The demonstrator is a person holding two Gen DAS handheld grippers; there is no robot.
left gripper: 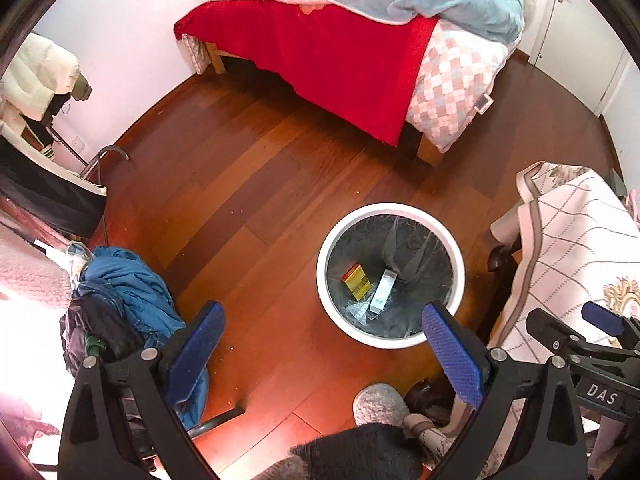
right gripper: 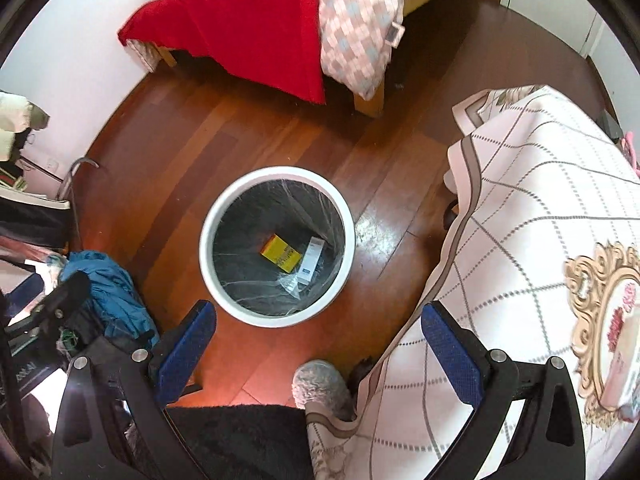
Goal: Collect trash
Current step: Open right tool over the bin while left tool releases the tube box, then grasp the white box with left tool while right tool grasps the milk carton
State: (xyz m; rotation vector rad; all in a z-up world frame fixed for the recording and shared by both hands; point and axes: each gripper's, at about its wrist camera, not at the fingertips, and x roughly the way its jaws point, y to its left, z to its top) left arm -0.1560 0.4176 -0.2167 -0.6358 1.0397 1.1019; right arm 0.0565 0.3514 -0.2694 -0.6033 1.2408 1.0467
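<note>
Trash bin (right gripper: 208,236), center frame, holds a yellow box (right gripper: 280,253) and white box (right gripper: 311,261); both the left gripper (left gripper: 324,344) and right gripper (right gripper: 318,340) gape wide, empty.

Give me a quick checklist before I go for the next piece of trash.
1. Left hand-held gripper empty, jaws wide: ok.
2. Right hand-held gripper empty, jaws wide: ok.
3. Yellow box and white box lie at the bottom of the white bin: ok.
4. Bin upright, liner in place, room left: ok.
5. Floor around the bin free of obvious trash: ok.
6. Next trash item located: cannot tell; none stands out in either view.
</note>
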